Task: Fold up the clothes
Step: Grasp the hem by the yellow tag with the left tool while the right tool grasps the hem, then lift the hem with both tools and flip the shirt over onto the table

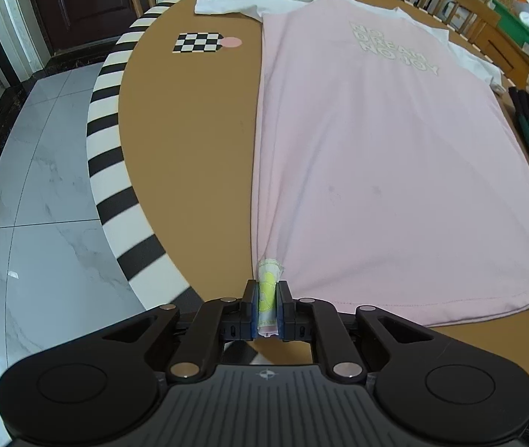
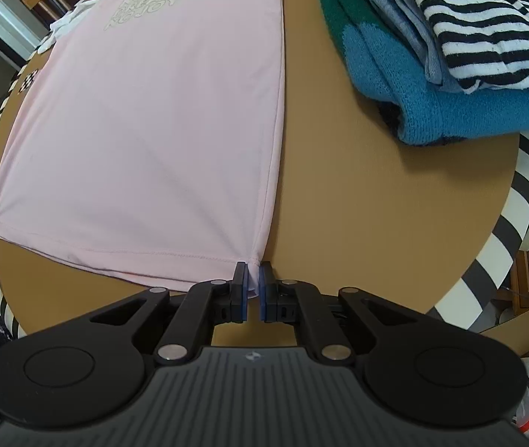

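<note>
left gripper [image 1: 268, 305] at 6 o'clock pinching the pink shirt [image 1: 376, 167] hem corner, right gripper [image 2: 252, 285] nearly closed on the other corner, folded clothes pile [image 2: 432, 56] at 2 o'clock, round table [image 2: 376, 205]

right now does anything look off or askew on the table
Mostly tidy. The pink t-shirt lies flat, but its far white sleeve is bunched and creased near the table edge, and faint grey spots mark the fabric near the hem.
</note>
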`<state>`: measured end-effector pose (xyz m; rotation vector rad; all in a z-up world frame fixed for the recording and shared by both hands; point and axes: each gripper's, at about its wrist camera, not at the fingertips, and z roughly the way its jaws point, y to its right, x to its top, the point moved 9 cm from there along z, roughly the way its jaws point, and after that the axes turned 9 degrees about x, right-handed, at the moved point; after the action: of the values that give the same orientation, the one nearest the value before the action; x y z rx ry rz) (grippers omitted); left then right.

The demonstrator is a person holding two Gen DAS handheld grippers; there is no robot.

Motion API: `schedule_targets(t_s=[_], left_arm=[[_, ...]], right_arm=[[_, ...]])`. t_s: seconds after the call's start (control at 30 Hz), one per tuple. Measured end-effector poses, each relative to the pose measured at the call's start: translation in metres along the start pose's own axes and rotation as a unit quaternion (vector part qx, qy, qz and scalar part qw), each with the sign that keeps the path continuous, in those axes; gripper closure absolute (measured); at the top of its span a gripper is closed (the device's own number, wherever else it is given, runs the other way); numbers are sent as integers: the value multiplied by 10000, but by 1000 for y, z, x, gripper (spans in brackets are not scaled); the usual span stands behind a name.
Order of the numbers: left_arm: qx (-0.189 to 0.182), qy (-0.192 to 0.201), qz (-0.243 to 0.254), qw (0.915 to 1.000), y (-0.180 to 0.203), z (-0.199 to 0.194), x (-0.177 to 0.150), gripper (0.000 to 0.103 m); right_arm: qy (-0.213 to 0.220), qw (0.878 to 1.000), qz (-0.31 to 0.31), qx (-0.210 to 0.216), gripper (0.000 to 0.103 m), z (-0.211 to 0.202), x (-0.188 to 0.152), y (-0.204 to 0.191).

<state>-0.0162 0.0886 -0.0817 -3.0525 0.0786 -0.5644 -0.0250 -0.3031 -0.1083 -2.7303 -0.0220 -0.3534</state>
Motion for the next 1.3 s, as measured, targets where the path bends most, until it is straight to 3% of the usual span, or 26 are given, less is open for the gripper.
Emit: schedule_targets(t_s=[0.07,0.13,0.17,0.2,0.23,0.33,0.47,0.57,0.7,0.83,0.9,0.97,1.03,1.13,1.3], left_arm=[[38,17,-7,10000,-2,-7,1,69],[18,308,-101,9995,-9,-21,13,68],[-30,483,-178,9987,-13,-28,22,61],[-77,658,-254,9975,-16,-35,31,56],[-126,817,-372,9959,-19,-35,44,50],[-276,1223,-650,9900,-19,-21,88,49],[-189,1466,-836,9855,-15,16,154,49],[-98,1575,-1014,9823,-18,41,200,49],[-59,1435,-1939,9705,-47,78,251,48],[156,1812,-2083,9610,-65,83,296,48],[490,2036,-1356,9684,-58,85,320,48],[786,2239,-403,9706,-45,87,344,48],[867,2385,533,9658,-25,91,363,48],[819,2435,1551,9539,0,102,382,48],[817,2264,2413,9401,14,143,402,48]], right_arm=[[-53,10000,10,-28,91,-2,2,-1],[46,10000,9,-78,89,-12,9,-1],[169,9998,-12,-112,85,-20,15,-1],[412,9991,-13,-116,73,-26,28,1],[669,9977,-13,-116,70,-33,42,3],[1199,9926,-145,-129,70,-33,90,-2],[1776,9831,-301,-336,71,-16,157,-1],[2047,9783,80,-302,71,-7,196,15],[2296,9709,603,-318,70,7,240,35],[2376,9677,660,-534,70,15,273,43],[2400,9675,442,-667,62,13,288,44],[2332,9689,186,-810,62,16,311,44],[2216,9700,-87,-995,62,16,331,46],[1913,9724,-426,-1269,62,25,357,50],[1586,9718,-410,-1693,57,43,395,78]])
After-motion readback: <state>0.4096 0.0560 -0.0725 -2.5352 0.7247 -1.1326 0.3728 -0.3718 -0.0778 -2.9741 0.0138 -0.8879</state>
